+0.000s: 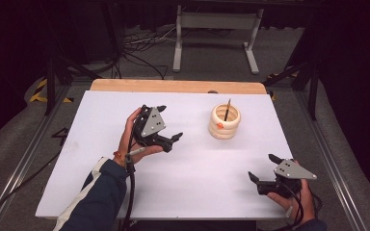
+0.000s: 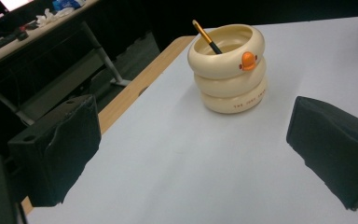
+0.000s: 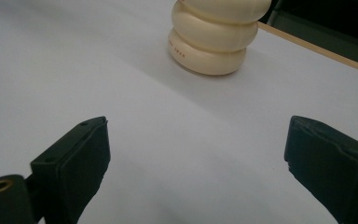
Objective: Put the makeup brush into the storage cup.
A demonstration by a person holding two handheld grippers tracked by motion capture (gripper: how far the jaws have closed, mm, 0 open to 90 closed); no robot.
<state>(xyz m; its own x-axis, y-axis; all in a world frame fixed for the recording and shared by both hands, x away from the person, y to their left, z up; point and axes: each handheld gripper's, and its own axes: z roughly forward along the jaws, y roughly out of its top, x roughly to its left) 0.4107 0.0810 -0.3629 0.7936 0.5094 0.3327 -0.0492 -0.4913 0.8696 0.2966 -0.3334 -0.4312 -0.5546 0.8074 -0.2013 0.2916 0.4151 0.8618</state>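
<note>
A cream ringed holder [image 1: 224,121] (three stacked rings, orange beak on the top one) is seen upright on the white surface [image 1: 101,168] toward its far right, with a brush [image 1: 227,109] leaning inside. The left gripper [image 1: 169,123] is held left of the holder, well apart, fingers [image 2: 56,149] spread wide and empty. The right gripper [image 1: 264,167] is held near the front right edge, fingers [image 3: 74,163] likewise wide apart, nothing gripped.

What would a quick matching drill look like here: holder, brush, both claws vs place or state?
Things:
1. cream ringed holder
2. brush
3. left claw
4. right claw

Places or states:
A. open, near the table's front right corner
B. leaning inside the holder
C. open, lifted over the table's middle left
D. standing on the white tabletop, toward the far right

Pairs: 1-D, 2-B, 3-C, 4-A
</note>
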